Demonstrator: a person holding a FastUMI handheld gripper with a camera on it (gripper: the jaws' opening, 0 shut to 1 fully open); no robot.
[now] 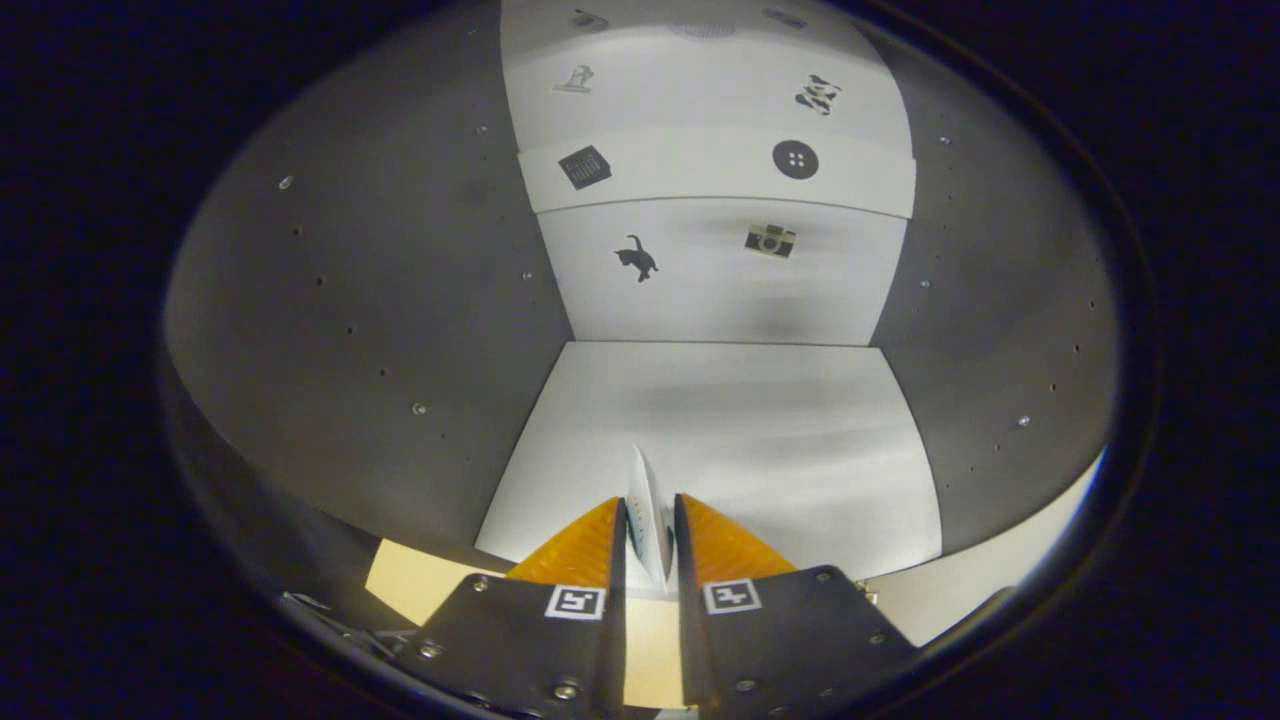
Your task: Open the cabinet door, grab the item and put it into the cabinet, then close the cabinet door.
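My gripper is shut on a thin white card-like item, which stands on edge between the two fingers and pokes out a little past their tips. The gripper points into the open cabinet. Its white floor lies just ahead of and below the fingers. The white back wall beyond carries small stickers, among them a black cat and a camera. A white shelf edge crosses the back higher up. The cabinet door is hidden from me.
Grey side walls with small screw holes close in the cabinet on the left and the right. A pale tan surface shows below the cabinet's front edge, by the left finger.
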